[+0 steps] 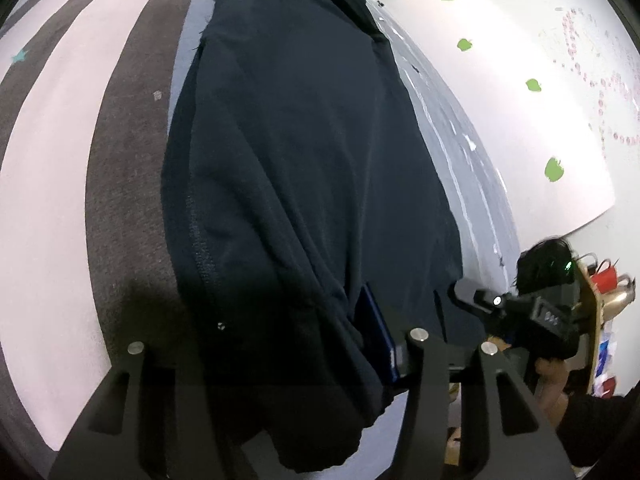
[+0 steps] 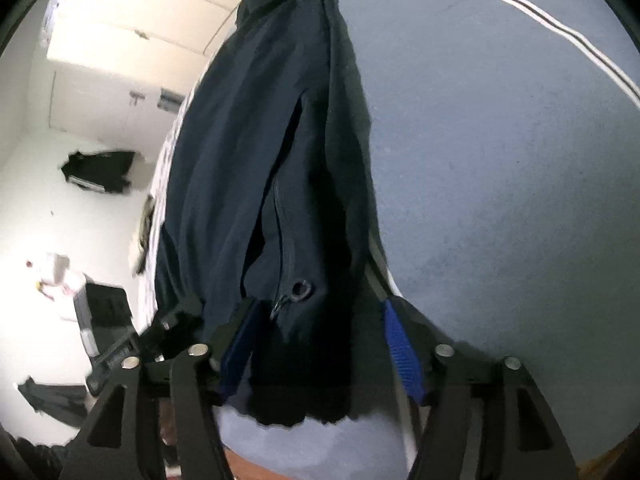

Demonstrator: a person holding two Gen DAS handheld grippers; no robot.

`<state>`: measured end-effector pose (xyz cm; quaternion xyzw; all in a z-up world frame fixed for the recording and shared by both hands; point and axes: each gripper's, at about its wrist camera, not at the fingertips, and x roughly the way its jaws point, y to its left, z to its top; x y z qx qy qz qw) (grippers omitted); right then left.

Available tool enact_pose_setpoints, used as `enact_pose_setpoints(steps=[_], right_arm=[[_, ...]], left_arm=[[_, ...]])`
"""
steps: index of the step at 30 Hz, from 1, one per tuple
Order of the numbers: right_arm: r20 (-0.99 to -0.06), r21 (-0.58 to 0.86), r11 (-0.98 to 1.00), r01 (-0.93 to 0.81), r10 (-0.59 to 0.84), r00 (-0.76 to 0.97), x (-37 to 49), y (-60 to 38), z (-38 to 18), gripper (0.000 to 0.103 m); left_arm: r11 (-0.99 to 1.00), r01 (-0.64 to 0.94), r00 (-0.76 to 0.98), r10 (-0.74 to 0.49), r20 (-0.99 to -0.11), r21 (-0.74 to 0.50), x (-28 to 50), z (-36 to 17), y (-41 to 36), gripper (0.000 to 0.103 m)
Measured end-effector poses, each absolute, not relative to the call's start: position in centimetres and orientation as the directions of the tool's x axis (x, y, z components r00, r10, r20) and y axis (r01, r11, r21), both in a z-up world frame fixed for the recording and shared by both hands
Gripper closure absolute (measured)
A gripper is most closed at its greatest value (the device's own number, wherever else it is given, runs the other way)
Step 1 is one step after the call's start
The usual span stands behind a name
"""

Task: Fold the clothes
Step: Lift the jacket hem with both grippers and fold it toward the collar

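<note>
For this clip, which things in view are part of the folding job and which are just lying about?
Part of the job:
- dark garment, held up over the blue-grey surface
- left hand-held gripper
- right hand-held gripper

Lying about:
- red mug
- dark clothes on the floor
- wall board with green stickers

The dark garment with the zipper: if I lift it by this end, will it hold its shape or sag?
Likely floppy: the dark garment drapes in soft folds. Its bunched hem suggests it will sag between grips. The zipper may add slight weight there. The right gripper looks open around the fabric; the left gripper seems clamped.
</note>
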<state>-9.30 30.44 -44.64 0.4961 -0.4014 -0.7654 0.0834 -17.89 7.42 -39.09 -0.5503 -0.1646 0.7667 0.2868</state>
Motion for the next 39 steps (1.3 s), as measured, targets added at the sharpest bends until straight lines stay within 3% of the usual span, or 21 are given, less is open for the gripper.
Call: enact_pose_setpoints(steps=[2, 6, 8, 11, 18, 23, 32, 35, 39], right_arm=[[-0.711, 0.665, -0.709, -0.236, -0.504, -0.491, -10.4, 28.8, -44.0, 0.03], [-0.724, 0.638, -0.751, -0.171, -0.51, -0.464, -12.3, 25.4, -43.2, 0.057], [-0.725, 0.627, -0.764, -0.152, -0.501, -0.473, -12.3, 25.1, -42.9, 0.072], [-0.725, 0.606, -0.786, -0.124, -0.482, -0.492, -12.0, 24.7, -41.6, 0.083], [-0.703, 0.562, -0.826, -0.039, -0.451, -0.55, -12.3, 23.8, -31.9, 0.088], [-0.671, 0.556, -0.831, 0.017, -0.461, -0.58, -12.3, 23.7, -22.3, 0.088], [-0.558, 0.552, -0.813, 0.186, -0.525, -0.642, -7.0, 23.4, 5.5, 0.088], [-0.491, 0.542, -0.803, 0.246, -0.541, -0.684, -6.5, 22.8, 15.8, 0.088], [-0.381, 0.452, -0.819, 0.355, -0.536, -0.753, -7.2, 22.0, 29.1, 0.088]], left_arm=[[-0.79, -0.276, -0.233, 0.607, -0.76, -0.547, -17.7, -38.8, 7.8, 0.058], [-0.806, -0.325, -0.254, 0.578, -0.775, -0.495, -17.3, -37.9, 8.5, 0.079], [-0.806, -0.35, -0.275, 0.575, -0.771, -0.477, -15.7, -37.3, 8.3, 0.085], [-0.811, -0.359, -0.322, 0.572, -0.755, -0.462, -15.0, -35.5, 7.5, 0.088], [-0.803, -0.338, -0.425, 0.596, -0.681, -0.491, -14.7, -27.2, 6.9, 0.088], [-0.777, -0.357, -0.446, 0.629, -0.637, -0.518, -13.1, -15.1, 3.0, 0.089], [-0.704, -0.439, -0.522, 0.706, -0.48, -0.558, -9.6, 13.4, -0.5, 0.089], [-0.698, -0.491, -0.562, 0.711, -0.422, -0.521, -9.8, 24.1, -1.0, 0.089], [-0.741, -0.57, -0.646, 0.671, -0.363, -0.356, -11.2, 37.4, -0.7, 0.089]])
